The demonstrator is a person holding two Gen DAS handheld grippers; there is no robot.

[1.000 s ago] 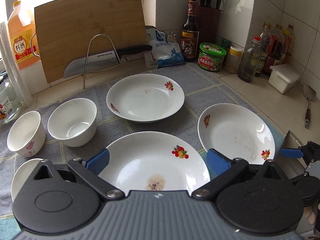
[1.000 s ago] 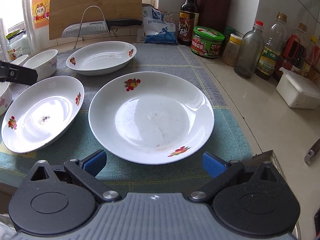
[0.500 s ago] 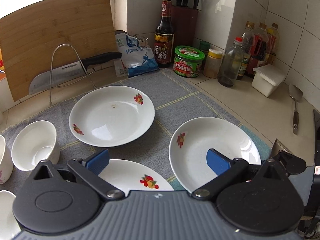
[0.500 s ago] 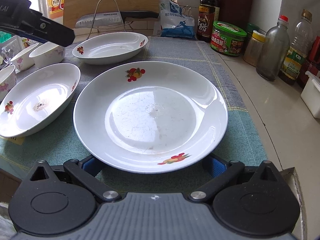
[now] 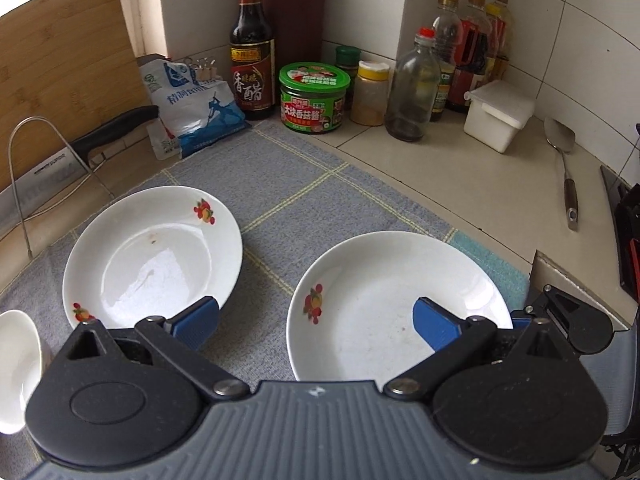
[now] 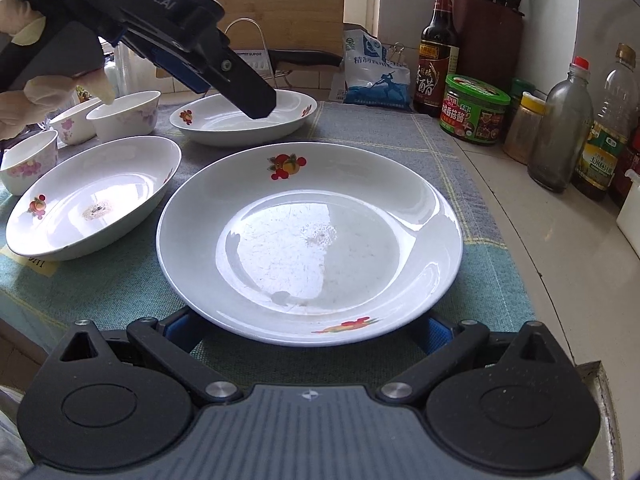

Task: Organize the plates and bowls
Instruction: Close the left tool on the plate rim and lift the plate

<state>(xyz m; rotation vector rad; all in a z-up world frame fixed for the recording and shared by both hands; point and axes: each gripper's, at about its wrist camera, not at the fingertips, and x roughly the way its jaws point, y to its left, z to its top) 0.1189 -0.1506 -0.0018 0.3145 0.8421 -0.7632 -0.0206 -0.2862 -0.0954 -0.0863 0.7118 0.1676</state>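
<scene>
Plates first: we see the large white round plate with red fruit motifs (image 6: pixel 310 248) low and central in the right wrist frame, on the grey-blue checked cloth (image 6: pixel 400 136). Our right gripper (image 6: pixel 308 330) sits at its near rim, blue pads spread wide and mostly hidden beneath the edge; we cannot tell whether they touch it. At left lies the white oval dish with a brown stain (image 6: pixel 94 196), and beyond it the deep white plate (image 6: pixel 244 120). Our left gripper (image 5: pixel 316 322) hangs above that cloth, fingers apart and empty. White floral bowls (image 6: pixel 124 114) cluster at upper left. A green-lidded jar (image 6: pixel 476 108) and dark vinegar bottle (image 6: pixel 438 52) stand farthest back.
</scene>
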